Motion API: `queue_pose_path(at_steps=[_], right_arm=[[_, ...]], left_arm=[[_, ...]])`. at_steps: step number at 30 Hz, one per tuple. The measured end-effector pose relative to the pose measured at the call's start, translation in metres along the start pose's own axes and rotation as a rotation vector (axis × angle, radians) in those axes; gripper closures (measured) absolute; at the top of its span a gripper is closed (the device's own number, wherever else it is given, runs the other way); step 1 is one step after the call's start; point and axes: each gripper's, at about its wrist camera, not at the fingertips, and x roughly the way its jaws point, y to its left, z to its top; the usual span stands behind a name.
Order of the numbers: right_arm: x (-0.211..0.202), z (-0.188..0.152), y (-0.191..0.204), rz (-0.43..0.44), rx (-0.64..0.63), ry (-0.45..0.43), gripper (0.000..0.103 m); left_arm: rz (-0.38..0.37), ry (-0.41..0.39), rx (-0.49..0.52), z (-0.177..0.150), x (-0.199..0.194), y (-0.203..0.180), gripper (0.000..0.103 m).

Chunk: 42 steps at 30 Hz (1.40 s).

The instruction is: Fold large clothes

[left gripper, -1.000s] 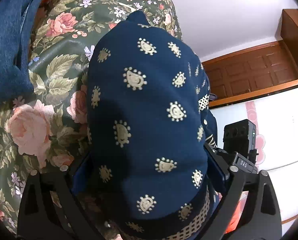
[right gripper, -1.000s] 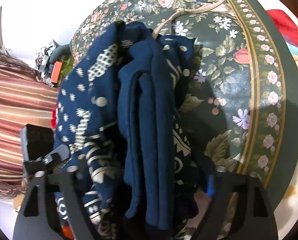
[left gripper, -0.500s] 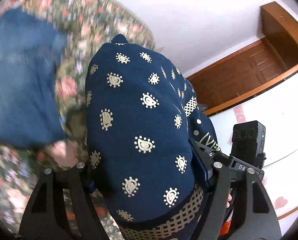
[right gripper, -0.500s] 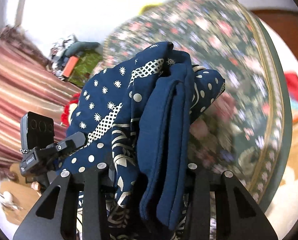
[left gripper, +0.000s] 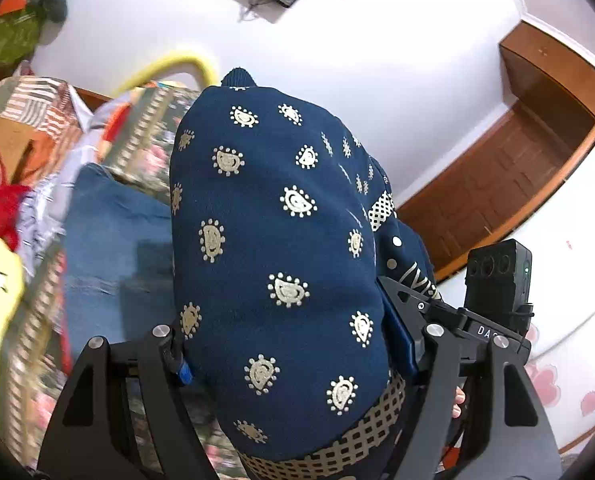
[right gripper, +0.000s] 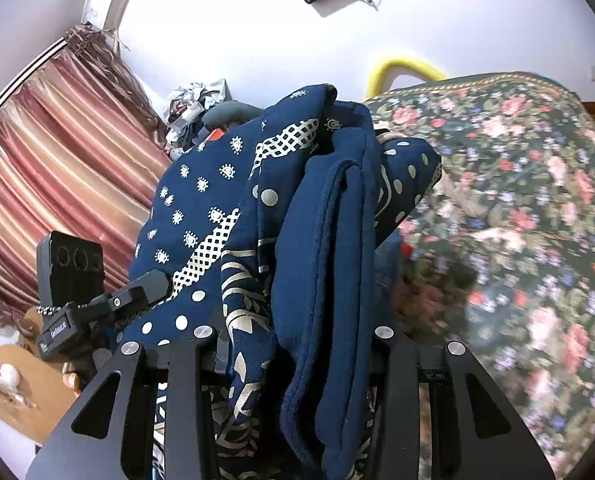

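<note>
- Looking along the left gripper (left gripper: 293, 344) in the left wrist view, the navy patterned garment (left gripper: 281, 248) fills the gap between the two fingers; both fingers press against the bundle, so the left gripper is clamped on it.
- The garment rises forward and upward from the jaws as a rounded, folded mass. Its long axis runs straight along the finger direction, away from the camera.
- To the left of the held bundle lies a blue denim item (left gripper: 117, 248), resting on the floral bedspread (left gripper: 149, 140). Motion blur there prevents any finer reading.
- The right gripper (left gripper: 425, 308) appears at the lower right of this view, touching the same bundle from the opposite side.
- In the right wrist view, the right gripper (right gripper: 293, 340) is likewise closed on the navy patterned garment (right gripper: 325, 240), with several folded layers stacked edge-on between its fingers.
- The layers stand upright and extend forward from the jaws. The floral bedspread (right gripper: 517, 200) lies to the right of, and beyond, the bundle, apart from it.
- The left gripper (right gripper: 141, 288) sits at the left of this view, against the garment.
- Judgement: both grippers are equally near the garment, since both hold it clear of the bed. The next placement appears to depend on lowering the bundle toward the bedspread.
</note>
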Motion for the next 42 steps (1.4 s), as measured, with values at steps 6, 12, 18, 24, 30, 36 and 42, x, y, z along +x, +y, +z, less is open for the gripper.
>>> queue_pose_path(at_steps=[6,12,18,24,30,36,42], right_arm=[[0.075,-0.002,-0.007,-0.056,0.024,0.076,0.068],[0.14,-0.024,-0.033,-0.156,0.107,0.188,0.068],[0.14,-0.044,-0.05,-0.169,0.083,0.216,0.057],[0.091,-0.05,-0.017,-0.321,-0.076,0.17,0.054],[0.03,-0.051,0.018,-0.36,-0.202,0.045,0.054],[-0.042,-0.062,0.078,-0.305,-0.278,-0.13,0.054],[-0.115,-0.096,0.144,-0.239,-0.389,-0.319,0.054]], left_arm=[[0.077,0.031,-0.059,0.016,0.023,0.068,0.03],[0.186,0.112,-0.156,0.002,0.07,0.145,0.03],[0.2,0.121,-0.069,-0.018,0.073,0.159,0.029],[0.308,0.099,-0.015,-0.029,0.047,0.126,0.029],[0.375,0.017,0.132,-0.04,-0.002,0.071,0.029],[0.379,-0.157,0.314,-0.065,-0.077,-0.016,0.029],[0.339,-0.383,0.428,-0.111,-0.162,-0.1,0.029]])
